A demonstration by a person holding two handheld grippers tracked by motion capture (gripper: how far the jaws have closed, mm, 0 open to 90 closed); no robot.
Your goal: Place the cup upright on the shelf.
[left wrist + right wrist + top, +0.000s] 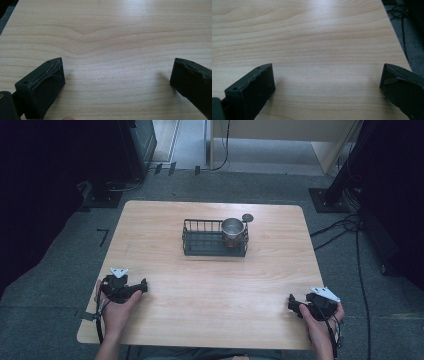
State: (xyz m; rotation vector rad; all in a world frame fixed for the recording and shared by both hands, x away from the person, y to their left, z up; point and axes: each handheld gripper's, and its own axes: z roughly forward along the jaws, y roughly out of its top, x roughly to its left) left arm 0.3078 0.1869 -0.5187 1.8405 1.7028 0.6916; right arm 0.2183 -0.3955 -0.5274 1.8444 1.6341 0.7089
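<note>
In the high view, the left tool point(144, 285) rests on the desk point(215, 285) at about 8 o'clock and the right tool point(291, 304) at about 4 o'clock, each held in a hand at the near edge, both well apart from the work. A black wire basket point(202, 241) stands just beyond the middle of the desk, toward 12 o'clock, and a metal cup point(232, 228) sits upright in its right end. A small round dark lid-like disc point(247, 217) lies on the desk just beyond the basket's right far corner; what it is cannot be told at this size. The step in hand looks like a first reach for the cup, and the right tool seems the better choice, since the cup is on its side of the basket. It should come in from above, because the wire walls block a side approach, and take the rim with 1 jaw inside and 1 outside. In the left gripper view, the left tool's 2 jaws stand wide apart over bare wood grain with nothing between them. That width would let it pin the basket's left end if the cup drags on the wire. In the right gripper view, the right tool is likewise spread wide and empty, with the desk edge and grey floor at 2 o'clock. It probably needs to turn toward 11 o'clock before advancing, so the cup is centred between the jaws.
</note>
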